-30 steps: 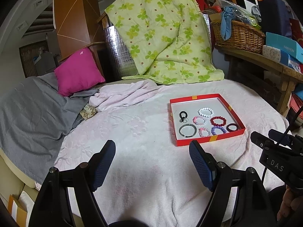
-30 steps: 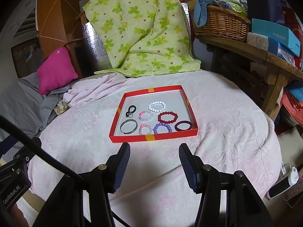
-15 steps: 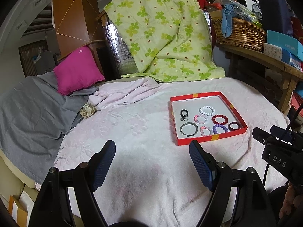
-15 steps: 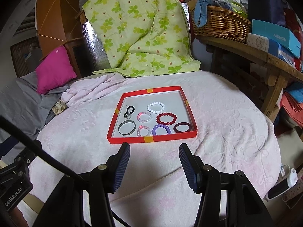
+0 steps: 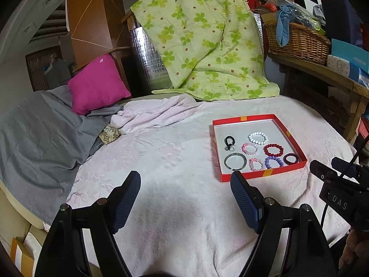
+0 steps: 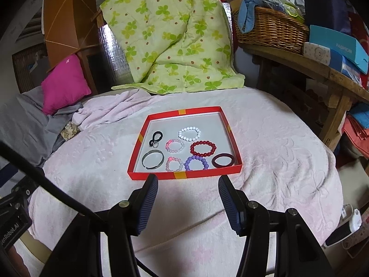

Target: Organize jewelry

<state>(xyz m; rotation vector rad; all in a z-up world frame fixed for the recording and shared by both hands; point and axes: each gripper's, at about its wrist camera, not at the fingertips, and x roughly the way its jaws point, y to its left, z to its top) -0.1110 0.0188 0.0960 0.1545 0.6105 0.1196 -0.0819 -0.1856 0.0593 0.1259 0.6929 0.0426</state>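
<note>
A pale pink blanket (image 6: 276, 152) covers the bed. A green clover-print quilt (image 6: 170, 34) drapes over the headboard, with a magenta pillow (image 6: 64, 83) on grey bedding (image 5: 34, 138) to its left. A wicker basket (image 6: 272, 30) (stuffed with cloth) shares a wooden bench (image 6: 322, 73) with blue boxes (image 6: 339, 46).

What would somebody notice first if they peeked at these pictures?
Probably the red tray lying on the pale pink blanket, with bracelets spread out inside: white beads at the back, dark red beads in the middle, purple beads near the front rim. Behind it, a green clover-print quilt hangs down, and a bright magenta pillow sits on the left.
</note>
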